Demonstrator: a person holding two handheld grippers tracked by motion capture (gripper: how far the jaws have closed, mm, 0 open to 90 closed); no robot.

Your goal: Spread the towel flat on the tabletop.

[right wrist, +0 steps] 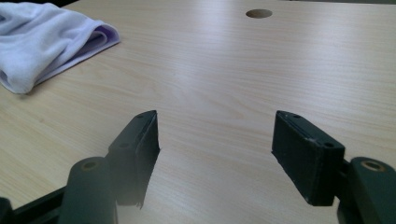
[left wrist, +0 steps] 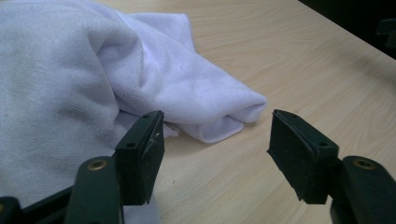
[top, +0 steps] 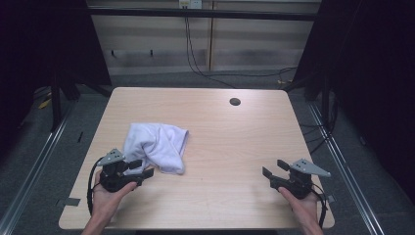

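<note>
Towel (top: 156, 144), white and crumpled, lay on the left half of the wooden table (top: 230, 147). Left gripper (top: 142, 169) sat just beside its near edge, jaws spread wide, nothing between them. Right gripper (top: 273, 169) rested well apart at the table's right, jaws likewise wide and empty.

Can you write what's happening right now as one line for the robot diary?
left gripper: open, beside white towel | right gripper: open, over bare table | towel: crumpled, not held
</note>
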